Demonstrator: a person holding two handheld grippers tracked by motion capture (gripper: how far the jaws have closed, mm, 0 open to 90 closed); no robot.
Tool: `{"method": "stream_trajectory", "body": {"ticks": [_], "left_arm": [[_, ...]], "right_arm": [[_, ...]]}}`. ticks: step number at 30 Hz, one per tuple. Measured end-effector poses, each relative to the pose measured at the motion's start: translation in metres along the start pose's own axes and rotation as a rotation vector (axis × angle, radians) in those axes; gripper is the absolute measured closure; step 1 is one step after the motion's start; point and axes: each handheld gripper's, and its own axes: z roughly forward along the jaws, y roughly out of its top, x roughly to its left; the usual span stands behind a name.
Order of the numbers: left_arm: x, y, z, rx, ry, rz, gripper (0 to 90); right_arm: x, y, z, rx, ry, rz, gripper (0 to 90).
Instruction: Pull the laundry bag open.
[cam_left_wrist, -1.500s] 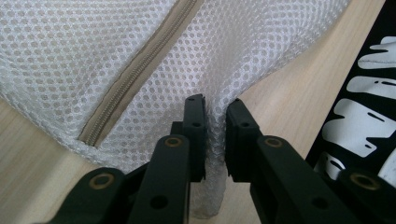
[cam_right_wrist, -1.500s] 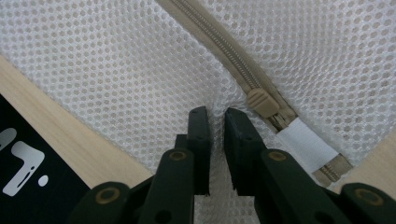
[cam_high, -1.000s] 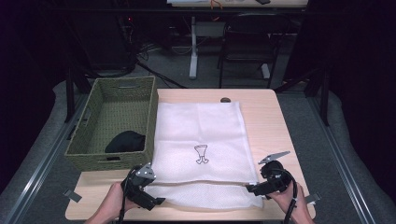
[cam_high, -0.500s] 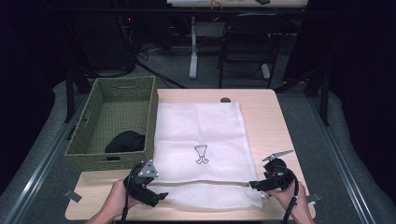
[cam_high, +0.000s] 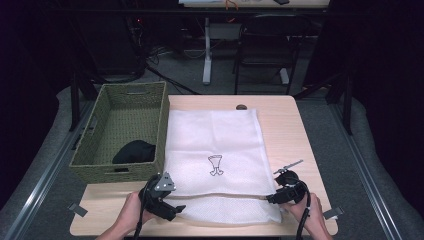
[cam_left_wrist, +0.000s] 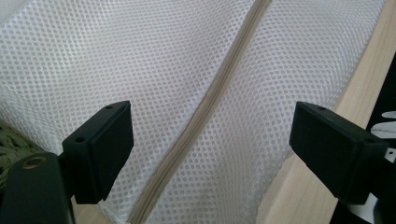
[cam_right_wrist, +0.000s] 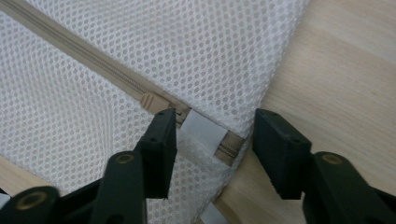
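White mesh laundry bag (cam_high: 212, 150) with a beige zipper (cam_right_wrist: 93, 60) lies flat on the light wooden desk (cam_high: 285, 130), its near edge toward the person, a small black printed emblem (cam_high: 215, 165) on its middle. It should handle as a light, limp thing: the open-weave netting will fold and slide on the smooth wood rather than hold any shape, so a pull on the slider would probably drag the whole bag unless the other end is pinned. The firm places to take are the beige zipper pull (cam_right_wrist: 152, 100) and the white fabric tab (cam_right_wrist: 201, 128) at the zipper's end.

The right gripper (cam_right_wrist: 212, 135) has just been closing its jaws; they stand half-wide with the tab and the zipper's end between them, the one jaw's tip just beside the pull, and the pads do not yet press. The left gripper (cam_left_wrist: 210, 144) holds its jaws wide, the zipper line running up between them and mesh beneath, nothing clamped.

The right gripper view makes the pull and tab clear, which the high view leaves too small to read. The high view alone gives the olive woven basket (cam_high: 90, 150) beside the bag, with a black bundle of cloth (cam_high: 134, 151) inside.
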Motion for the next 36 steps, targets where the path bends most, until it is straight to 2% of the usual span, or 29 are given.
{"method": "stream_trajectory", "body": {"ticks": [3,4,8,9,13,15,17,19,20,23,24,25,28,30,36], "left_arm": [[-0.001,0.001,-0.001,-0.014,0.010,0.006,14.4],[-0.001,0.001,-0.001,-0.019,0.015,0.004,14.4],[-0.001,0.003,0.002,-0.021,0.010,-0.006,14.9],[-0.002,0.003,0.002,-0.021,0.015,-0.003,15.0],[-0.006,0.007,0.004,-0.027,0.016,0.006,15.1],[-0.007,0.009,0.004,-0.030,0.013,0.005,15.2],[-0.009,0.012,0.005,-0.029,0.009,0.007,15.4],[-0.011,0.014,0.007,-0.024,0.006,0.009,15.6],[-0.011,0.015,0.007,-0.020,0.005,0.012,15.6],[-0.013,0.019,0.011,-0.018,0.002,0.015,15.6],[-0.014,0.021,0.012,-0.018,-0.001,0.014,15.5],[-0.015,0.024,0.013,-0.022,-0.004,0.018,15.5],[-0.018,0.028,0.016,-0.027,-0.015,0.022,15.5],[-0.020,0.031,0.018,-0.023,-0.018,0.037,15.5],[-0.025,0.039,0.022,-0.028,-0.029,0.062,15.7]], "right_arm": [[0.002,0.000,0.004,0.036,-0.022,-0.027,53.7],[0.004,0.001,0.004,0.034,-0.024,-0.012,54.3],[0.008,0.001,0.006,0.039,-0.067,-0.055,55.6],[0.011,0.002,0.005,0.047,-0.074,-0.031,55.7],[0.009,0.001,0.006,0.038,-0.082,-0.031,55.7],[0.010,0.001,0.006,0.037,-0.079,-0.038,55.7],[0.009,0.001,0.006,0.033,-0.078,-0.020,56.5],[0.007,0.001,0.006,0.013,-0.064,-0.034,62.3],[0.007,0.001,0.006,0.013,-0.064,-0.034,62.3],[0.006,0.001,0.005,0.008,-0.049,0.002,66.2],[0.005,0.001,0.005,0.007,-0.044,0.000,68.0],[0.005,0.001,0.005,0.011,-0.030,0.016,73.0],[0.001,0.000,0.005,0.006,-0.013,0.015,76.5],[0.001,0.000,0.005,0.001,0.005,0.031,79.2],[0.004,0.002,0.002,0.007,-0.002,-0.007,81.8]]}}
